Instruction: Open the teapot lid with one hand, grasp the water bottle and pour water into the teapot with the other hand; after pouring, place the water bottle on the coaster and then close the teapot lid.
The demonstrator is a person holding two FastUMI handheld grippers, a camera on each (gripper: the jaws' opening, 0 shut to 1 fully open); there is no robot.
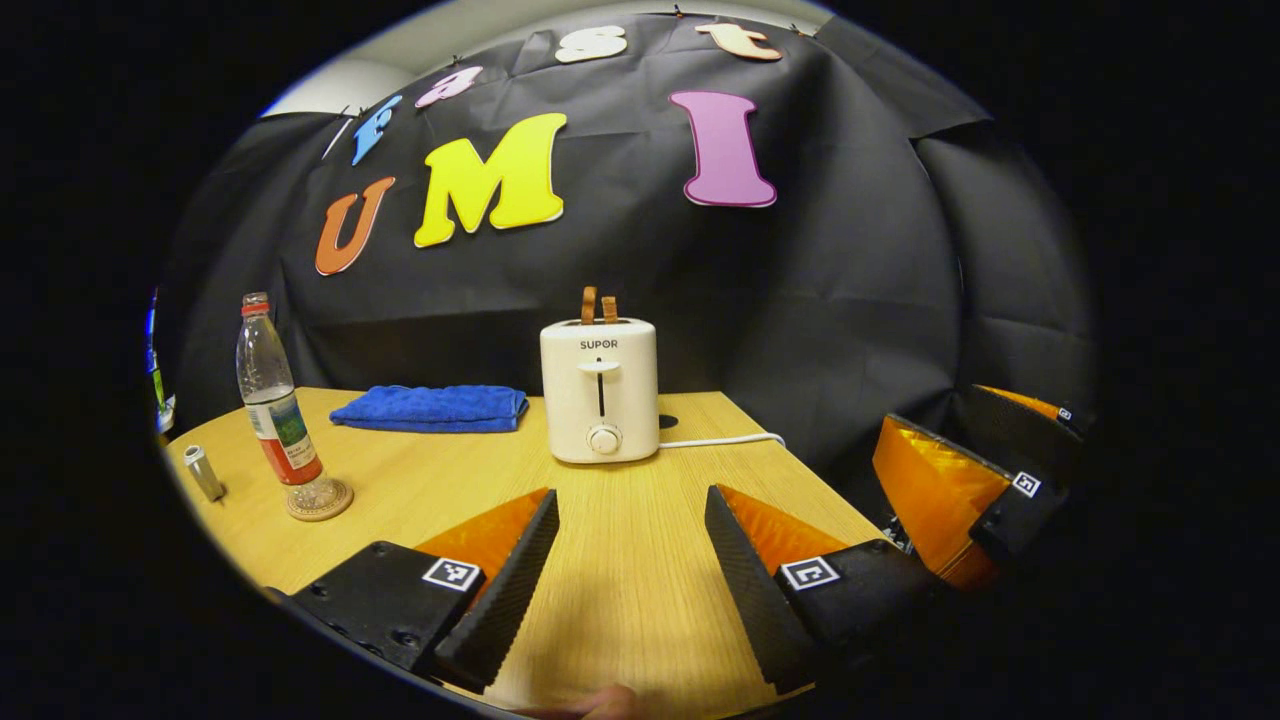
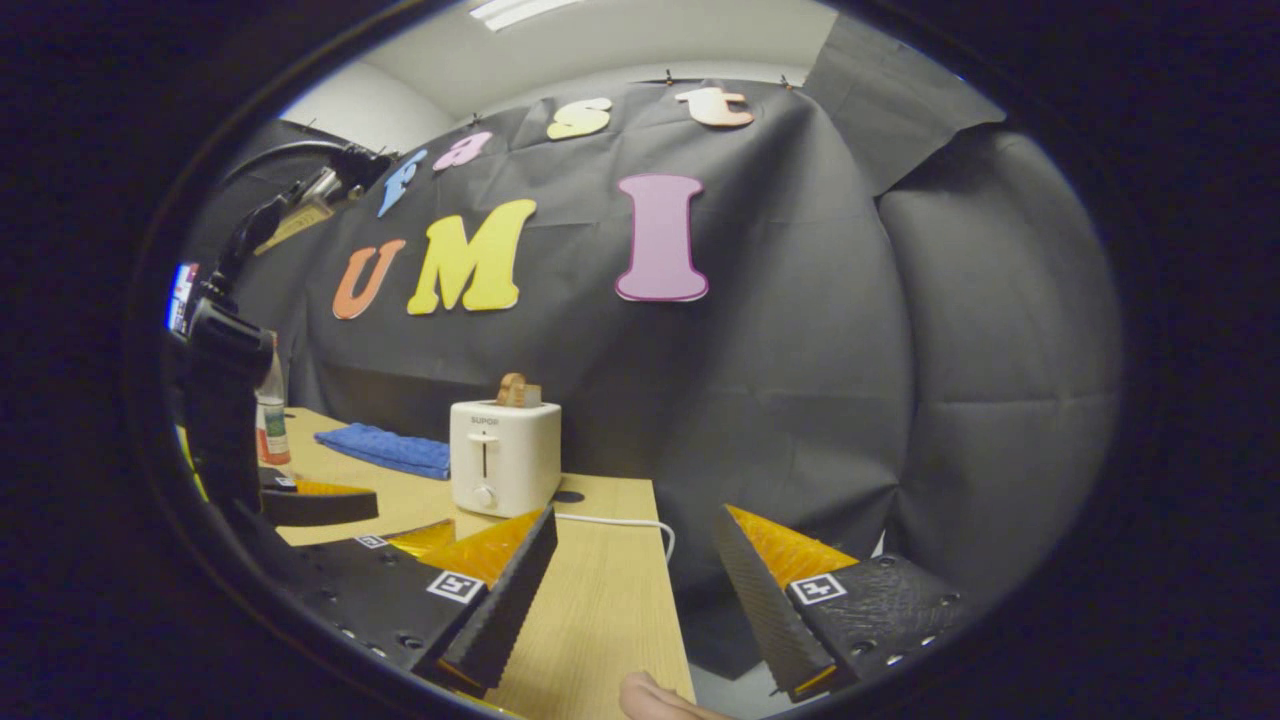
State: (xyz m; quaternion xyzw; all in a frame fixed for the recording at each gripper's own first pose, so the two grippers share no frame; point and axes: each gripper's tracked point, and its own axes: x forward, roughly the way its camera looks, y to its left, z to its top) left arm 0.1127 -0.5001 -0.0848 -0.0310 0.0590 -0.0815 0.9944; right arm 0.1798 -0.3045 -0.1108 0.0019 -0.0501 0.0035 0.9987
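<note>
While both grippers hang apart over the near edge of the wooden table, neither one grips anything. From the left gripper view, the left gripper has its 2 fingers spread wide with only bare tabletop between them. The right gripper stands likewise spread in the right gripper view, its gap straddling the table's right edge, and it shows again at the right side of the left gripper view, off the table's corner.

At the far left of the table the water bottle stands upright on the round coaster, its red cap on and some water low inside it. Just left of the coaster lies a small grey cylinder; what it is I cannot tell at this size. A folded blue cloth lies flat near the back edge, between the bottle and the white toaster. The toaster stands near the middle back of the table with 2 brown slices sticking up from its slots, and its white cord runs off to the right. A fingertip shows at the bottom of the right gripper view.
</note>
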